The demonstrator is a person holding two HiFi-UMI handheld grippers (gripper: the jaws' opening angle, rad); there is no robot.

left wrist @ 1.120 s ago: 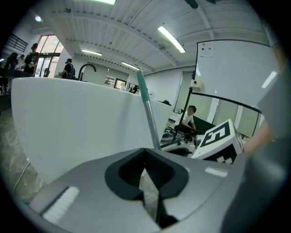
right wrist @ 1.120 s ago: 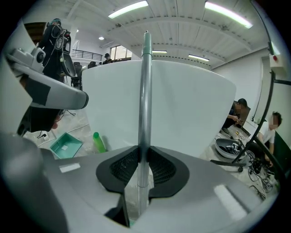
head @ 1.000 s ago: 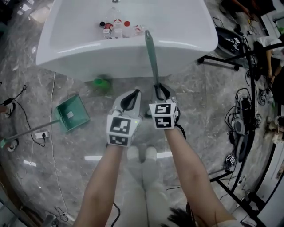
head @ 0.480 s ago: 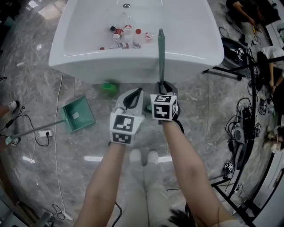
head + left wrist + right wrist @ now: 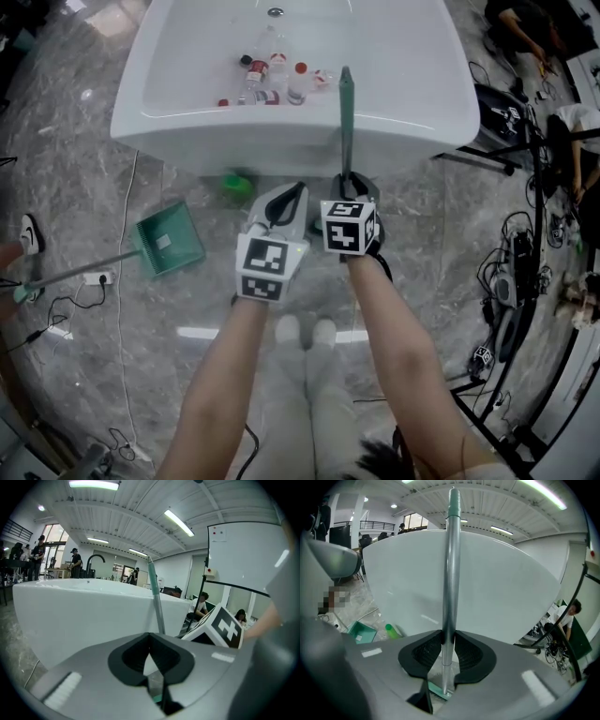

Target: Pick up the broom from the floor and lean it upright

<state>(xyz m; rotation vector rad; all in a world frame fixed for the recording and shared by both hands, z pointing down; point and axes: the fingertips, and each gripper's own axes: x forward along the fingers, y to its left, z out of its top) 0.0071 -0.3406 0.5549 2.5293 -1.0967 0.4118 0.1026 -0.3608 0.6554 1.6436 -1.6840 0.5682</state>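
The broom [image 5: 345, 131] stands nearly upright in front of the white tub [image 5: 187, 131]. Its grey handle rises past the tub's near rim and its green top shows over the basin. No view shows whether the handle rests on that rim. The right gripper [image 5: 349, 192] has the handle low down between its jaws. In the right gripper view the black pads touch the broom [image 5: 451, 573] on both sides, and the jaws are opening.

The left gripper [image 5: 279, 204] hangs just beside the right one, apart from the handle. Its jaws are together at the tips with nothing between them.

Small bottles [image 5: 272, 80] lie in the tub, well behind the rim. On the grey floor [image 5: 122, 375] a green bottle [image 5: 237, 186] lies under the tub's edge, near the left gripper. A green dustpan [image 5: 169, 242] lies farther left, with bare floor between it and the person's shoes [image 5: 300, 330]. Stands and cables [image 5: 511, 281] crowd the right side, well apart from the broom.
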